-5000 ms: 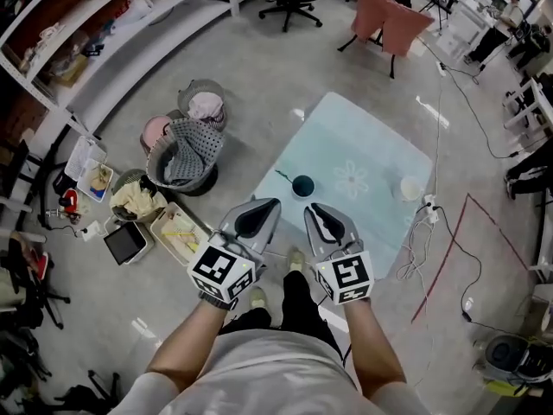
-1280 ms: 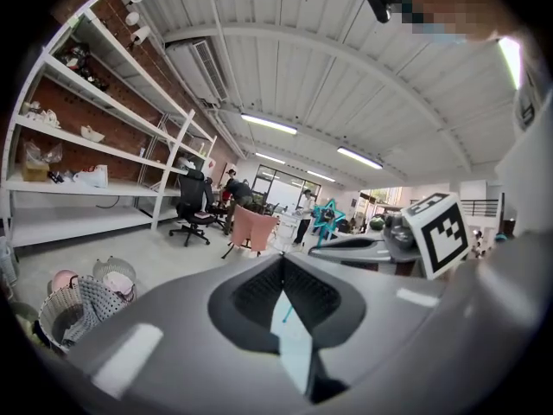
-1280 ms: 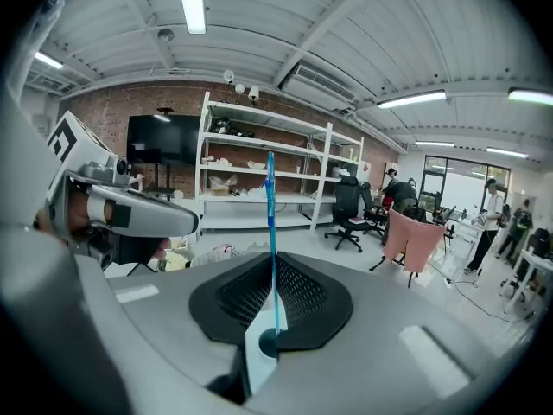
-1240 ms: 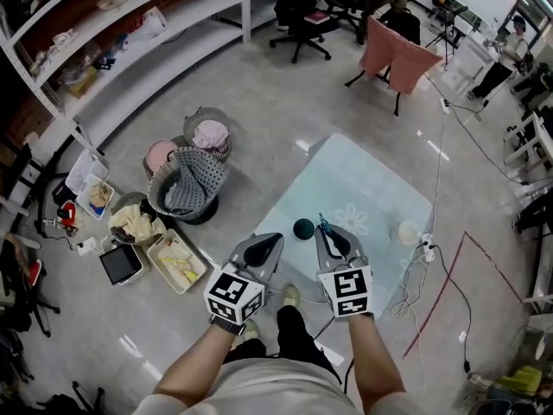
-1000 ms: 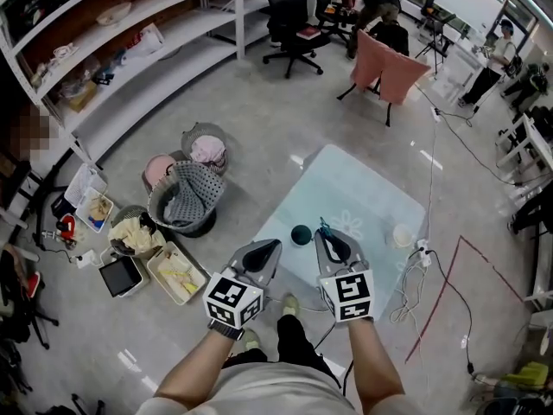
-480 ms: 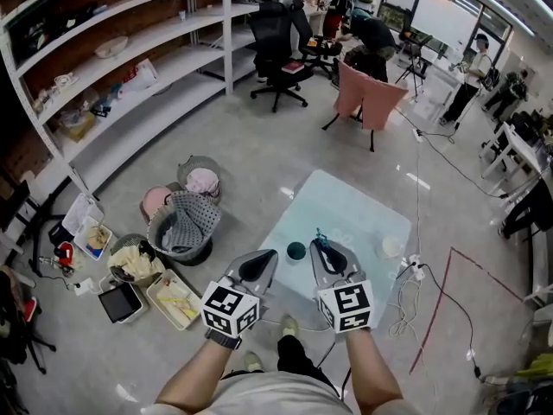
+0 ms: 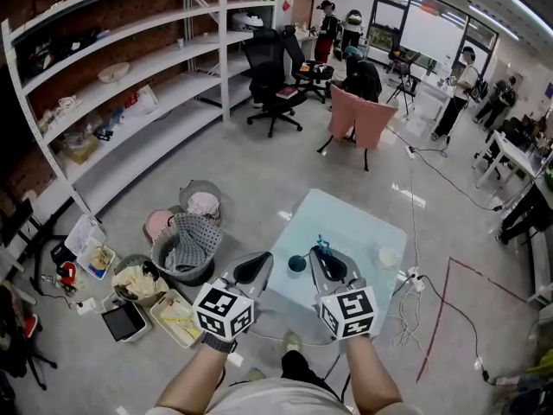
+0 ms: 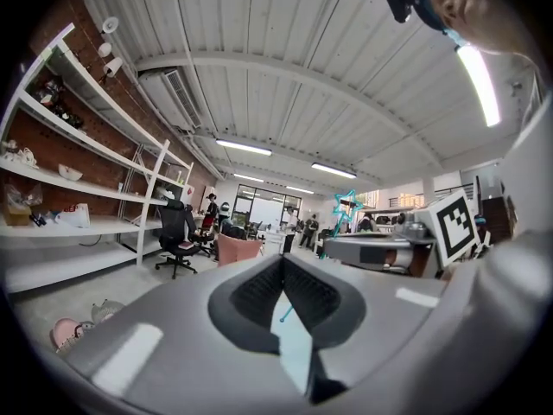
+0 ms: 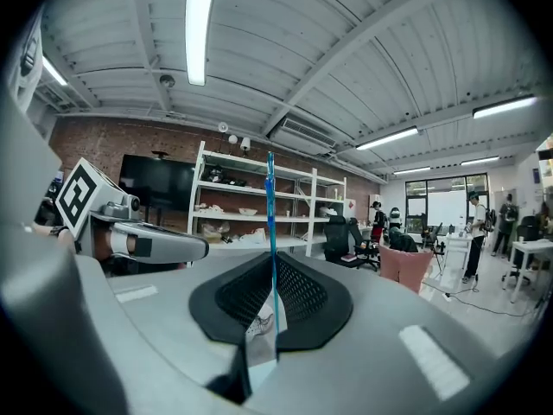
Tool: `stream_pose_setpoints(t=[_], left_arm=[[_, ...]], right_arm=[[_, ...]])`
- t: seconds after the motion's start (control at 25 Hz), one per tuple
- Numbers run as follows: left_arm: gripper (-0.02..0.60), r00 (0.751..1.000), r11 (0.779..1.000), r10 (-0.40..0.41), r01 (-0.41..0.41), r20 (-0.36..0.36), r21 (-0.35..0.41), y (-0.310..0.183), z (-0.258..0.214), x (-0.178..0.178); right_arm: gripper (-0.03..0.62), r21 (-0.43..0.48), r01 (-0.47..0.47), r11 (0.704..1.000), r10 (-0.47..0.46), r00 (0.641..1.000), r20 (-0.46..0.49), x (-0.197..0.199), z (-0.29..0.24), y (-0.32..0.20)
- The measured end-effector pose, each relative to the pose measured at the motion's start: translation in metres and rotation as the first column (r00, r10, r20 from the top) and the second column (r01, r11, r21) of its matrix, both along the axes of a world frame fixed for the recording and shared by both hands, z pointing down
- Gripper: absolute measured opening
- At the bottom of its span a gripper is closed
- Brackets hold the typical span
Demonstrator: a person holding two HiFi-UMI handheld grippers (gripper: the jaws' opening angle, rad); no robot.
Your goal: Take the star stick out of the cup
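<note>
My right gripper (image 7: 318, 254) is shut on the thin teal star stick (image 7: 321, 247). In the right gripper view the stick (image 9: 270, 223) rises straight up from between the closed jaws of that gripper (image 9: 270, 259). Its star end (image 8: 347, 204) shows in the left gripper view above the right gripper. The dark round cup (image 7: 296, 264) stands on the pale blue table (image 7: 363, 227), just left of the right gripper and below it. My left gripper (image 7: 262, 258) hovers left of the cup, shut with nothing held (image 8: 282, 260).
A small white bowl (image 7: 387, 256) sits at the table's right side. Laundry baskets (image 7: 186, 249) and boxes stand on the floor to the left. Cables (image 7: 413, 282) lie right of the table. Pink-draped chairs (image 7: 359, 121) and white shelves (image 7: 130, 80) are farther off.
Five seconds ago the stick leaned at the cup and both grippers were short of it. Now the right gripper holds it, and both grippers and the view have lifted away from the table.
</note>
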State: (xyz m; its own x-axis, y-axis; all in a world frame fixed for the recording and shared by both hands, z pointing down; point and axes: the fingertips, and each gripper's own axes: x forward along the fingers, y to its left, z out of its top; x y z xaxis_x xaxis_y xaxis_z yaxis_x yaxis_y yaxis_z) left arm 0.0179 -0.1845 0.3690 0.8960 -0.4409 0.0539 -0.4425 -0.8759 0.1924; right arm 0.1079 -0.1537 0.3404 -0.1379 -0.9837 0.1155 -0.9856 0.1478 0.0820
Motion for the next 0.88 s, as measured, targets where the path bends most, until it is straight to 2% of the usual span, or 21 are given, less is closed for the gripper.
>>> stream_pose_setpoints(t=[0.4, 0.88], left_arm=[[0.005, 1.0, 0.998, -0.005, 0.006, -0.01, 0.057, 0.012, -0.031, -0.011], [0.006, 1.0, 0.998, -0.01, 0.012, -0.019, 0.069, 0.009, -0.035, -0.022]], right_arm=[[0.026, 0.047, 0.011, 0.999, -0.013, 0.999, 0.031, -0.011, -0.027, 0.015], [0.025, 0.049, 0.016, 0.999, -0.019, 0.998, 0.058, -0.023, -0.023, 0.012]])
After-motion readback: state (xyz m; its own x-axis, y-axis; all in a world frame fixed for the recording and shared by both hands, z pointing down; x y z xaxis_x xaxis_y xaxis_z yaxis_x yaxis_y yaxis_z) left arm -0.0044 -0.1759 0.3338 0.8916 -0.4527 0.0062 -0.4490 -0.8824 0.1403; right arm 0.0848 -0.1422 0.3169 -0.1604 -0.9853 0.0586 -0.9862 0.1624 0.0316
